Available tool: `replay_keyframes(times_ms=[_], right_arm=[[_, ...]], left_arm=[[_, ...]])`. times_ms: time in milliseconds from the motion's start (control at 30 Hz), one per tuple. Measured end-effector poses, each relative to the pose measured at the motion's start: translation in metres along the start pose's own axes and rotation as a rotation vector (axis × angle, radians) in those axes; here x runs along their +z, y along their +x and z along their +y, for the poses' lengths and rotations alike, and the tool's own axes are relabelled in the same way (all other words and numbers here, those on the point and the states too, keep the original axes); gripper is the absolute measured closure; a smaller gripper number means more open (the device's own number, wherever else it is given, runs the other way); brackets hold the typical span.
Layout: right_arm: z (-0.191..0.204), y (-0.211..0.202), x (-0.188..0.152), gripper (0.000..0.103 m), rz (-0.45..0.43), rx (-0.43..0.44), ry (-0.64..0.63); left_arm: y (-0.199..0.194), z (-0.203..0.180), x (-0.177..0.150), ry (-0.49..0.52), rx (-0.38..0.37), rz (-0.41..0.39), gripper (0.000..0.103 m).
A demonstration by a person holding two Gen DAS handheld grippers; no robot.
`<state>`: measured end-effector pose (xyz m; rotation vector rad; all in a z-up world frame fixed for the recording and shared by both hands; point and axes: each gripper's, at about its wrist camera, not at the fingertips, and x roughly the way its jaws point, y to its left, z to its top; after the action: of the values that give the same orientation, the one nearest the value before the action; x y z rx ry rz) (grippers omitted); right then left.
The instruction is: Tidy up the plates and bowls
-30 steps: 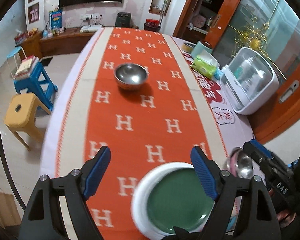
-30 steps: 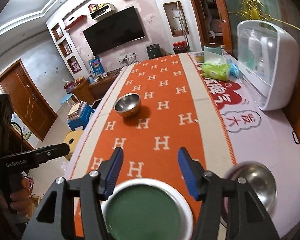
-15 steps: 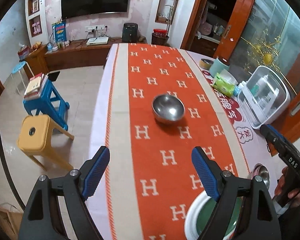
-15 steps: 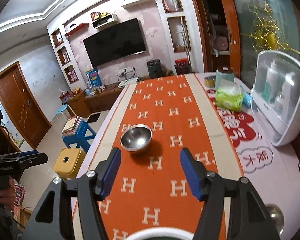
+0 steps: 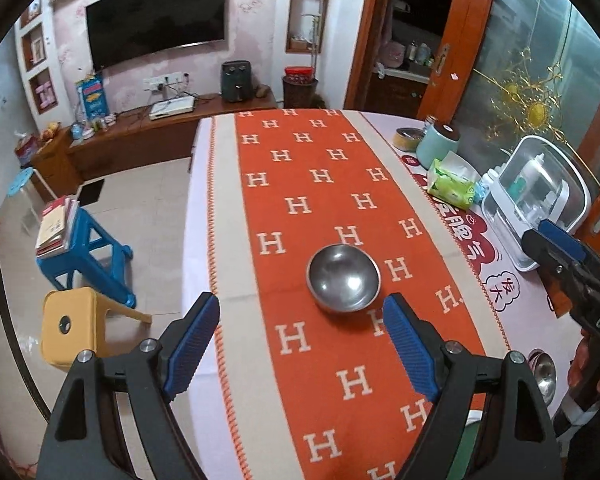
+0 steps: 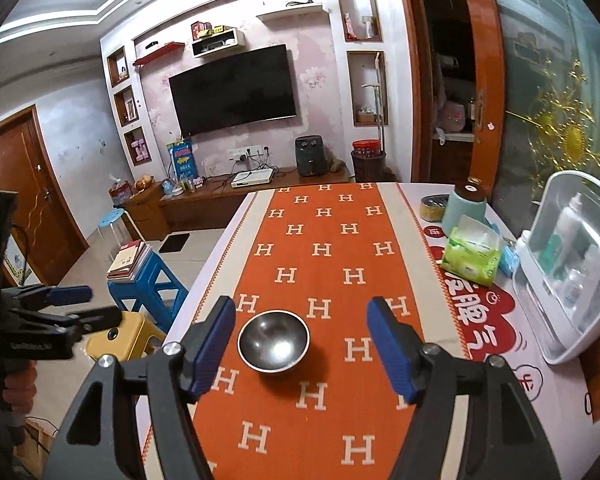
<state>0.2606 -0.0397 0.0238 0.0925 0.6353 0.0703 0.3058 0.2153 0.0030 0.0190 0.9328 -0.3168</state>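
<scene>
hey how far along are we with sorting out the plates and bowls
Early to midway, as far as I can tell. Looks done: a small steel bowl sits at the near table edge, beside a partly hidden plate rim. In hand: nothing; the left tool is open and empty, and the right tool is empty with its jaws opening. Left: the lone metal bowl on the orange runner, untouched ahead of both tools.

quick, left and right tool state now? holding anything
Left tool: open, holding nothing.
Right tool: jaws opening, nothing between them; the bowl sits on the table beyond.
</scene>
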Motion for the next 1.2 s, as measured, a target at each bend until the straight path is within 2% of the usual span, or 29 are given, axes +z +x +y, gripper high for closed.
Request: replay_keyframes(times_ms=[300,700,1033,1200], right_arm=[[-0.004,0.051,-0.009,0.034,0.069,0.011,0.063],[-0.024,0.137,-0.047,0.034,0.246,0.066,0.214],[-0.032,0.193,-0.081,0.034,0.342,0.111,0.342],[-0.033,0.208,-0.091,0.035,0.359,0.123,0.402]], left_arm=[[0.078,-0.01,0.011,-0.008,-0.09,0.093,0.02],[0.187,0.001,-0.004,-0.082,-0.115,0.217,0.02],[0.239,0.016,-0.019,-0.135,-0.15,0.261,0.02],[0.251,0.021,-0.023,-0.172,-0.2,0.255,0.022]])
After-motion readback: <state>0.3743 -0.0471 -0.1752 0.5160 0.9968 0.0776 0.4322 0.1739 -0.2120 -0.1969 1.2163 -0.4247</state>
